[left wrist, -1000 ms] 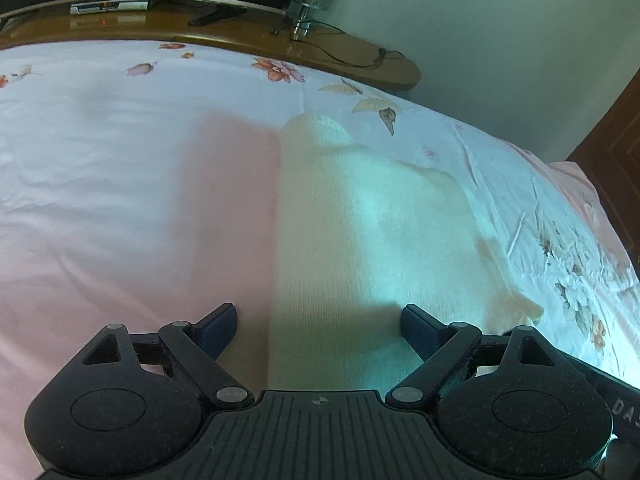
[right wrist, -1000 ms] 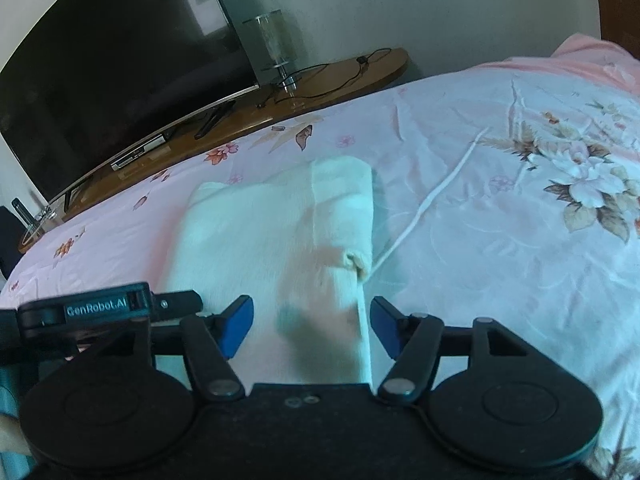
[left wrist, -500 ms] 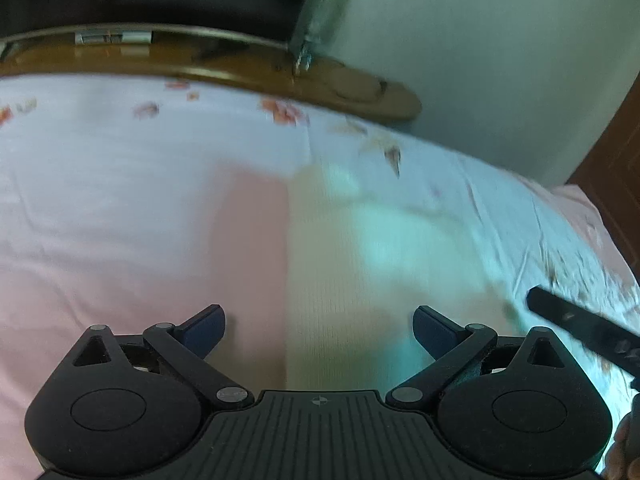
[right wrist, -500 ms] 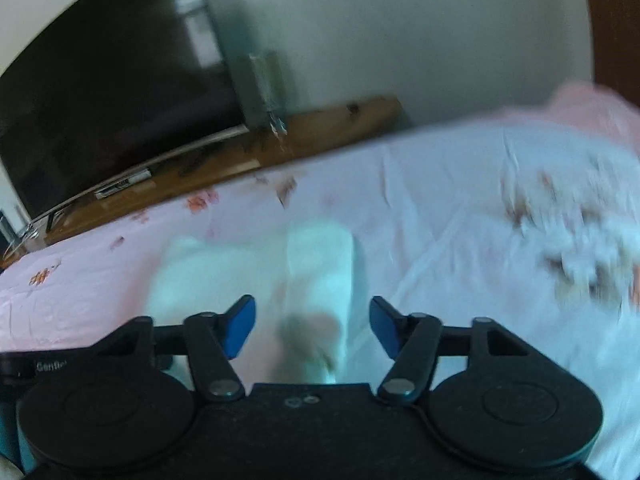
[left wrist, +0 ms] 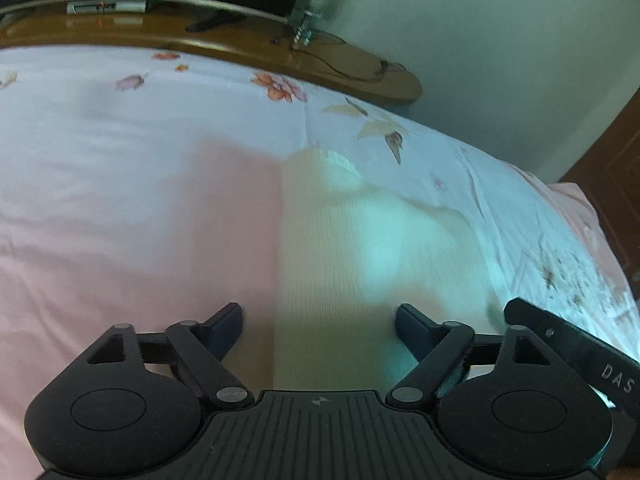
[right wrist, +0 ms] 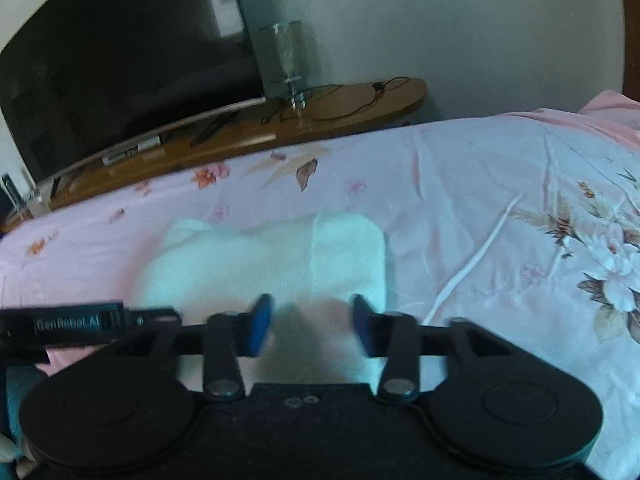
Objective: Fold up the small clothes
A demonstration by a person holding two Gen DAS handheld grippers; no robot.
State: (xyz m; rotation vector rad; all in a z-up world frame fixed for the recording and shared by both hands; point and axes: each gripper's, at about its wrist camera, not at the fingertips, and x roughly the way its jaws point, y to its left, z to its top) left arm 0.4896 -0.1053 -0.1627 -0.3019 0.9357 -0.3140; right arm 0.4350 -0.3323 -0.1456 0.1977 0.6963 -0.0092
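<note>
A white knit garment (left wrist: 360, 248) lies folded in a flat rectangle on the flowered bed sheet (left wrist: 120, 208). My left gripper (left wrist: 320, 320) hovers over its near left edge. Its jaws are wide and closing, with that edge below the gap and the pads clear of the cloth. In the right wrist view the same garment (right wrist: 260, 256) lies just ahead. My right gripper (right wrist: 312, 320) is over its near right part, and its jaws are opening. Cloth shows between the blue pads (right wrist: 260, 320), which do not press on it.
A curved wooden bench (right wrist: 320, 120) runs along the far side of the bed, carrying a dark television (right wrist: 120, 60), a glass stand (right wrist: 288, 60) and cables. A brown door (left wrist: 612, 168) is at the right. A white cord (right wrist: 472, 268) lies on the sheet.
The left jaws widened, then narrowed again, and the right gripper's black body came into the left view. The right fingers show closer together than before, and the garment's sleeve end no longer sticks out.
</note>
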